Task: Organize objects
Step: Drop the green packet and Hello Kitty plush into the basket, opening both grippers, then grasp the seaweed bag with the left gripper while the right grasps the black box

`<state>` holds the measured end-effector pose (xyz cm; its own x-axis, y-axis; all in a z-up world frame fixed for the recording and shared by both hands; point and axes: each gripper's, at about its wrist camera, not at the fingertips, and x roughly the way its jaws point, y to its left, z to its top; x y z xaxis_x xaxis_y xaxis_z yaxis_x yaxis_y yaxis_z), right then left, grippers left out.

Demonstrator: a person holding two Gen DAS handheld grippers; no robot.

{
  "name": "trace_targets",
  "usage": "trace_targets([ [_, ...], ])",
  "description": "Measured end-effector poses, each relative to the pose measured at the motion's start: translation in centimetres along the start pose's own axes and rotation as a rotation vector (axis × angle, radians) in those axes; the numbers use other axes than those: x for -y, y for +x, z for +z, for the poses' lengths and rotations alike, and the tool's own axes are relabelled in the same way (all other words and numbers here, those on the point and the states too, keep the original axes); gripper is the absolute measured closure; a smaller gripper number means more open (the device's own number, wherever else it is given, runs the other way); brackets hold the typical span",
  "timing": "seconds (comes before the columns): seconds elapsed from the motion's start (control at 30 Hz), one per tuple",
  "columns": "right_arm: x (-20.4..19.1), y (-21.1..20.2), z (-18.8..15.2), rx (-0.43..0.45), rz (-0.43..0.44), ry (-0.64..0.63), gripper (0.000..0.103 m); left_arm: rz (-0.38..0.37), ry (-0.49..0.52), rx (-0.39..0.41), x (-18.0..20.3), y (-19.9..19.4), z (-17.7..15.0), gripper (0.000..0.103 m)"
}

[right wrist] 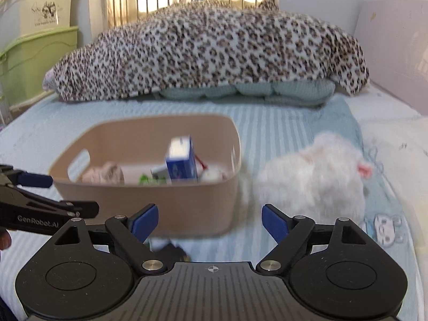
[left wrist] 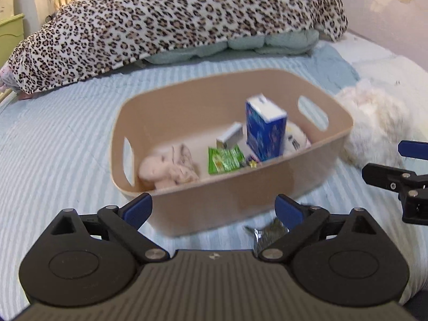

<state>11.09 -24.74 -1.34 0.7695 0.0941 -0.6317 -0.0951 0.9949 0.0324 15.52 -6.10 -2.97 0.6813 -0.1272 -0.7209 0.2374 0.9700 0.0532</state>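
A tan plastic bin (left wrist: 214,206) with handle cutouts stands on the striped bed; it also shows in the right wrist view (right wrist: 187,203). Inside it are a blue carton (left wrist: 264,131), a small white box (left wrist: 230,135), a green packet (left wrist: 226,159) and a pale plush toy (left wrist: 168,168). A white fluffy plush (right wrist: 313,179) lies on the bed right of the bin. A silver wrapper (left wrist: 267,234) lies on the bed in front of the bin. My left gripper (left wrist: 214,211) is open and empty just before the bin's near wall. My right gripper (right wrist: 210,222) is open and empty, near the bin's right corner.
A leopard-print blanket (left wrist: 174,18) over a pale green quilt (left wrist: 267,44) lies across the far side of the bed. Green and cream storage boxes (right wrist: 34,53) stand at the left beyond the bed. A wall (right wrist: 396,53) borders the bed's right side.
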Motion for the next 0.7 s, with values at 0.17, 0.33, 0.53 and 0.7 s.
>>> trace_targets([
  [0.17,0.7,1.2,-2.4,-0.066,0.002,0.026,0.017,-0.030,-0.027,-0.065,0.6,1.8,-1.7,0.005],
  [0.33,1.4,1.9,-4.3,-0.104,0.000,0.040,0.016,-0.041,-0.047,-0.104,1.1,3.5,-2.6,0.005],
  [0.53,1.9,3.2,-5.5,-0.139,-0.003,0.051,0.016,-0.056,-0.089,-0.110,1.9,5.1,-2.8,0.005],
  [0.7,1.8,4.1,-6.3,-0.165,-0.002,0.044,0.016,-0.058,-0.129,-0.147,2.3,6.9,-3.2,0.005],
])
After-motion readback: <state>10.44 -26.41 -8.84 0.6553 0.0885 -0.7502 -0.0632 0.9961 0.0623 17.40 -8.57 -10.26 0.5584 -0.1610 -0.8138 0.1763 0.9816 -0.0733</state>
